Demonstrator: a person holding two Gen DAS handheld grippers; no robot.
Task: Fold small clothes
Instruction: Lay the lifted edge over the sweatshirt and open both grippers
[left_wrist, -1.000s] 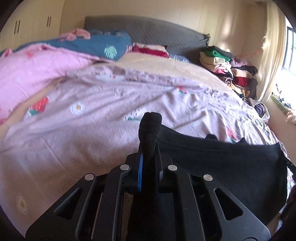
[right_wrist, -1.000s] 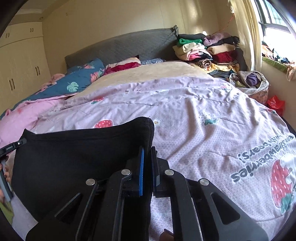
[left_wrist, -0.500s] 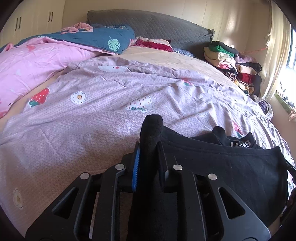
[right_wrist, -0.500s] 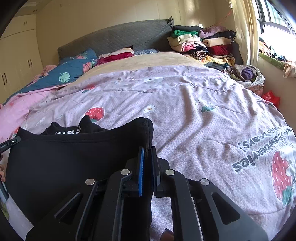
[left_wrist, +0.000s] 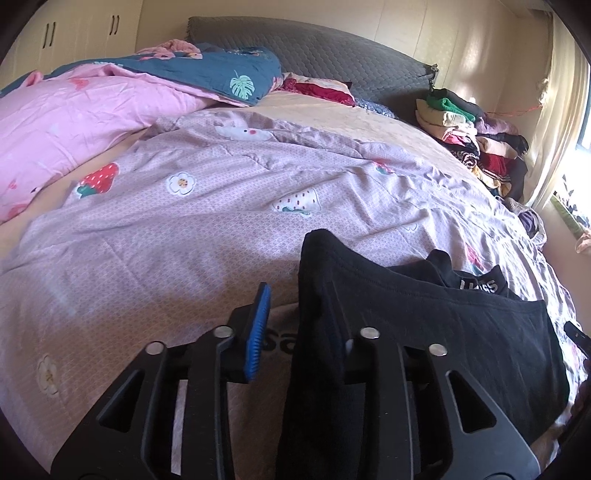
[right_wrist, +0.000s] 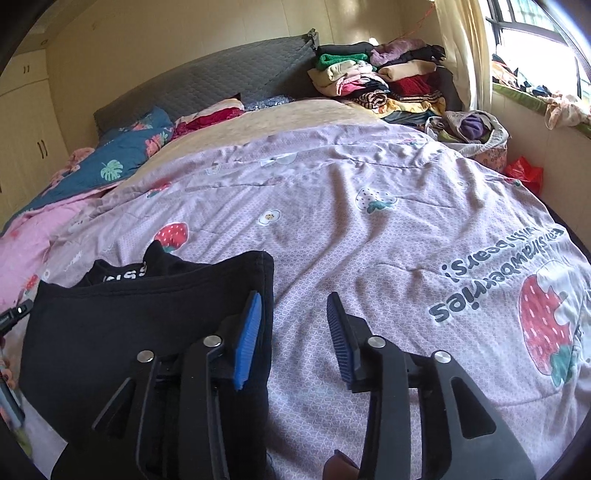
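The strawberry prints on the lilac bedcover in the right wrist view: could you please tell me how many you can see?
3 on the lilac bedcover: a big one at the right beside the lettering, one just beyond the black garment, and a pale dotted one mid-bed. Folds may hide more.

A lilac strawberry-print quilt (right_wrist: 369, 229) is covering the bed, a pink quilt (left_wrist: 74, 110) and blue leaf-print pillow (left_wrist: 221, 74) are lying beside it, a grey headboard (left_wrist: 332, 59) is standing behind, and a clothes pile (right_wrist: 380, 81) is sitting near the window (right_wrist: 535, 33).
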